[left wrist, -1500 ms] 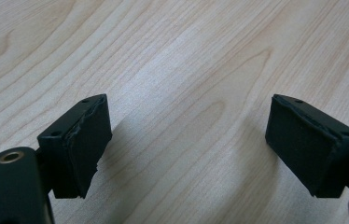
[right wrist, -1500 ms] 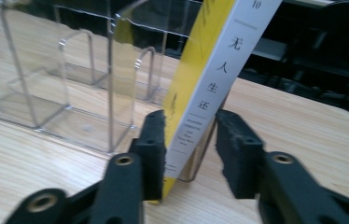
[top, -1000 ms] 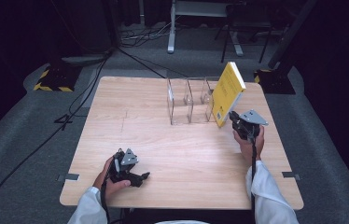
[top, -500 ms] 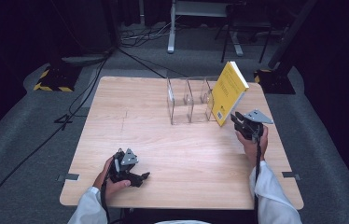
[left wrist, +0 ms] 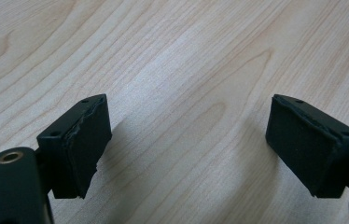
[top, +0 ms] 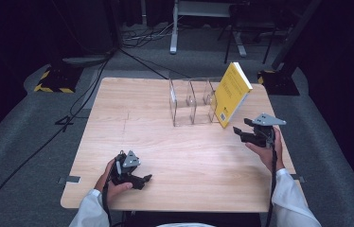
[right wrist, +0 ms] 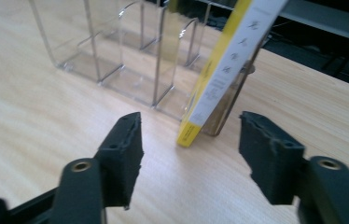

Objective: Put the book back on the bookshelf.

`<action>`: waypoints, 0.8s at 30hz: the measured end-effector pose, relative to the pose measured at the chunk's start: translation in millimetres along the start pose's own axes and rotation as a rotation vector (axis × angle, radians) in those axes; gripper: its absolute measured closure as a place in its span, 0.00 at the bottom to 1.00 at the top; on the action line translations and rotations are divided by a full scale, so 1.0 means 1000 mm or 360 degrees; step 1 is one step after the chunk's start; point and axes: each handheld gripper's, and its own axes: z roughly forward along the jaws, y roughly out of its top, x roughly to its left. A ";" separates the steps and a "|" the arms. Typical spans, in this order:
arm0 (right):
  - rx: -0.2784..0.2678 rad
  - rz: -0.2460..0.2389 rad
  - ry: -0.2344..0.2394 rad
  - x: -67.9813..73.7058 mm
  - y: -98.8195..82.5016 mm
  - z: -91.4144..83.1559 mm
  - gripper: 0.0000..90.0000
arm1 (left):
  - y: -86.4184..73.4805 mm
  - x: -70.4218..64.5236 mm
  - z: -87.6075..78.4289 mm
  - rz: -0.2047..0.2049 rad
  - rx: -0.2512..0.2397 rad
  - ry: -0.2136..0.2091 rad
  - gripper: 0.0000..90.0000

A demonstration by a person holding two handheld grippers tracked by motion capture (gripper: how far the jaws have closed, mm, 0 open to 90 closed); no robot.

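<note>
At the far right of the wooden bench (top: 165, 156), a yellow book (top: 232, 93) stands tilted, its lower edge on the wood and its upper part leaning toward the clear acrylic file rack (top: 191, 101) just beside it. From the high view it seems to rest against the rack's right end, though the exact contact is hard to make out. The rack has several upright dividers and stands across the far middle of the bench.

Just in front of the book, the right hand-held gripper (top: 240, 132) hovers a little above the wood, pointing left toward the book's lower corner. Its jaws have just been opening and now stand wide apart, with nothing pressed between them; in the right gripper view the book's (right wrist: 228, 70) spine, white with a yellow foot, rises in the gap beyond the pads (right wrist: 125, 140), clear of both.

Near the front left edge, the left hand-held gripper (top: 144, 179) lies low over the bench in the person's hand, jaws spread with bare wood (left wrist: 182, 93) between them.
</note>
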 end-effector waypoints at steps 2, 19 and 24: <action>0.0047 -0.0043 0.0044 0.004 0.000 -0.005 0.39 | 0.000 0.000 0.000 0.0000 0.0000 0.0000 0.16; 0.0197 -0.0262 0.0118 0.022 -0.007 -0.030 0.33 | 0.000 0.000 0.000 0.0000 0.0000 0.0000 0.16; 0.0221 -0.0300 0.0121 0.027 -0.014 -0.037 0.32 | 0.000 0.000 0.000 0.0000 0.0000 0.0001 0.16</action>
